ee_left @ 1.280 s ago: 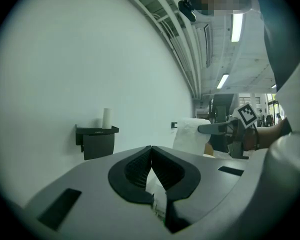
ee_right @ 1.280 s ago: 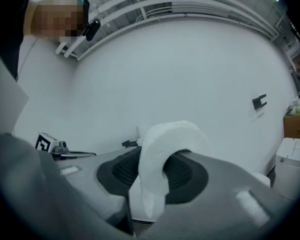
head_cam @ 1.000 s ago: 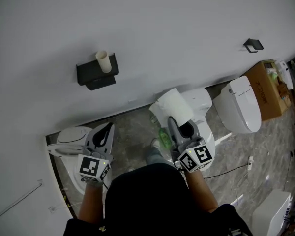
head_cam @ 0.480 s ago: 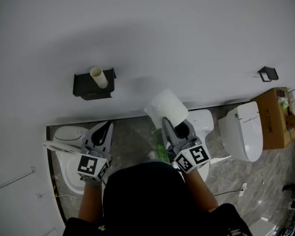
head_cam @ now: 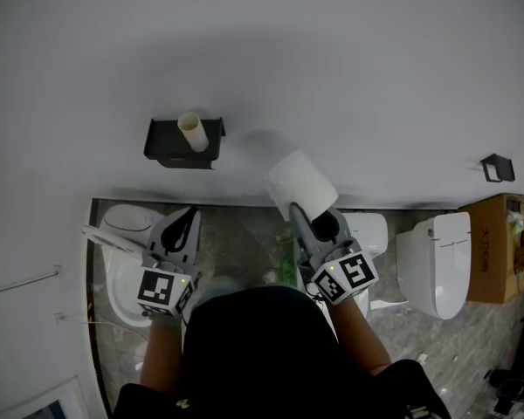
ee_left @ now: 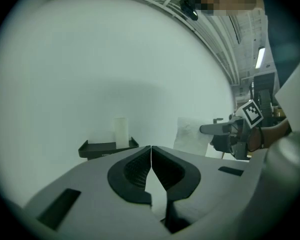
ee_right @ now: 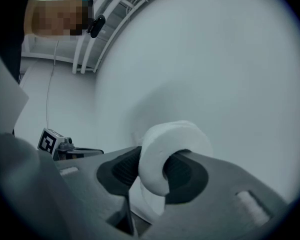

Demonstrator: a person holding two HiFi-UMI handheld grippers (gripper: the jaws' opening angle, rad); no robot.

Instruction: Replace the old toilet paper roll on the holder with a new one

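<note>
- Head view puts a pale wall [head_cam: 332, 51] across the whole upper part, meeting a grey marbled floor [head_cam: 244, 243] below it.
- Three white toilets stand along the floor's wall edge: one [head_cam: 122, 273] at the left under your left gripper, one [head_cam: 373, 232] partly behind your right gripper, and one [head_cam: 439, 264] further right.
- A brown cardboard box [head_cam: 499, 247] sits at the floor's right edge, beside the last toilet.
- The new toilet paper roll [head_cam: 302, 184] is up in front of the wall, right of the holder and apart from it.
- The black holder [head_cam: 179, 143] is fixed to the wall left of middle, with the empty cardboard tube [head_cam: 192, 132] standing upright on it.
- Your right gripper [ee_right: 157, 160] has its claw half closed on the roll, pinching its paper wall; one pad is outside and the other seems to sit in the hollow core.
- Your left gripper [ee_left: 151, 151] has its claw fully closed, pads touching, with nothing between them; it points toward the holder from below and is apart from it.
</note>
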